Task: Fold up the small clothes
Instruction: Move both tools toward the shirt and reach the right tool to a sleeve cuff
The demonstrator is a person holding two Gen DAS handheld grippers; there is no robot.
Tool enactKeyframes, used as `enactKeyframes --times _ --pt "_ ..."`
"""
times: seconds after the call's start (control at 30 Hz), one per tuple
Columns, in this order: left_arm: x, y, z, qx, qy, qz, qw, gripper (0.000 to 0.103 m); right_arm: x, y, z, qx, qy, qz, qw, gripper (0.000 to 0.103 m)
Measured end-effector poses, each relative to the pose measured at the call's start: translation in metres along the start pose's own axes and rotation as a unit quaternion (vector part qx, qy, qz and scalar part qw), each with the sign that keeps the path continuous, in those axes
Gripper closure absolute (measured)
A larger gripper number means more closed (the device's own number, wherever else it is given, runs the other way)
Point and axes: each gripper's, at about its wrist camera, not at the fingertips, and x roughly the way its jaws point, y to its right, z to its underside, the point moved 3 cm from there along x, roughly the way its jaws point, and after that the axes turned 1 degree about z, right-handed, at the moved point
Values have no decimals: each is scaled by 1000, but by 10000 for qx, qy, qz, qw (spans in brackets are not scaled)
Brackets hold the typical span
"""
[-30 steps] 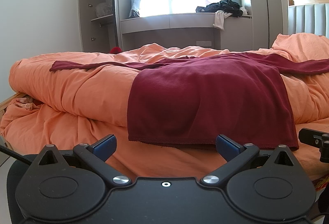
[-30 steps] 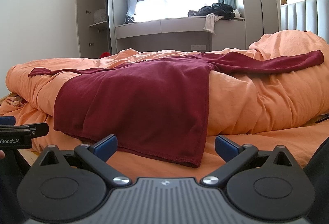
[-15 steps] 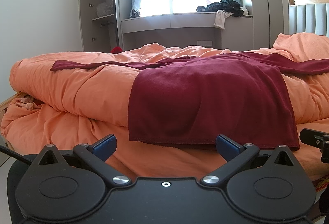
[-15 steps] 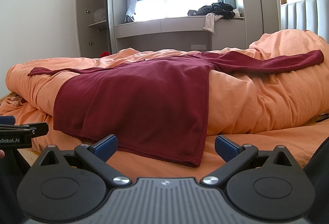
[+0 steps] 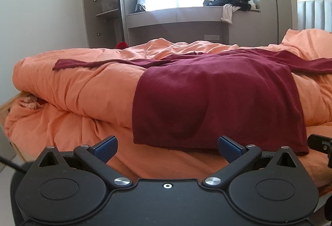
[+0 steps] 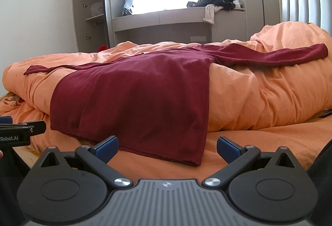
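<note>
A dark red long-sleeved top (image 5: 215, 93) (image 6: 132, 97) lies spread flat over the orange duvet (image 5: 72, 85) (image 6: 269, 97), sleeves stretched out to both sides, hem toward me. My left gripper (image 5: 167, 148) is open just short of the hem, near its left half, holding nothing. In the right wrist view my right gripper (image 6: 167, 148) is open too, close to the hem's right corner. Each gripper's body shows at the edge of the other's view: the right gripper (image 5: 320, 143), the left gripper (image 6: 18, 132).
The bed's wooden frame (image 5: 10, 105) shows at the left, a padded headboard (image 6: 307, 6) at the right. Behind the bed stand an open wardrobe (image 5: 101, 6) and a window ledge with a pile of dark clothes (image 5: 232, 1). A small red object (image 5: 121, 45) lies beyond the bed.
Almost nothing differs: both views have shifted only very slightly, the top lies as before, and both grippers stay open.
</note>
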Motion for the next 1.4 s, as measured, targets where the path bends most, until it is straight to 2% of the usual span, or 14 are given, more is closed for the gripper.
enactKeyframes --times 0.17,0.5,0.77,0.93,1.1,1.23,1.4 --pt "13 6 -30 136 87 -161 9997 0 14 6 -23 -68 -70 293 9995 0" --pt "63 37 -112 7 438 138 9989 0 43 33 -76 -276 267 694 9968 0" --pt "115 76 -157 104 593 374 9975 0 80 71 -102 -289 307 968 9944 0" --pt "151 99 -172 156 503 460 9976 0 105 101 -117 -289 472 1077 9926 0" --pt "188 110 -182 111 254 467 9985 0 125 146 -136 -175 990 1197 9877 0" --pt "209 114 -182 259 194 425 9986 0 141 183 -152 -46 1307 1364 9820 0" --pt "229 114 -177 351 209 437 9982 0 164 217 -165 -105 1410 1657 9760 0"
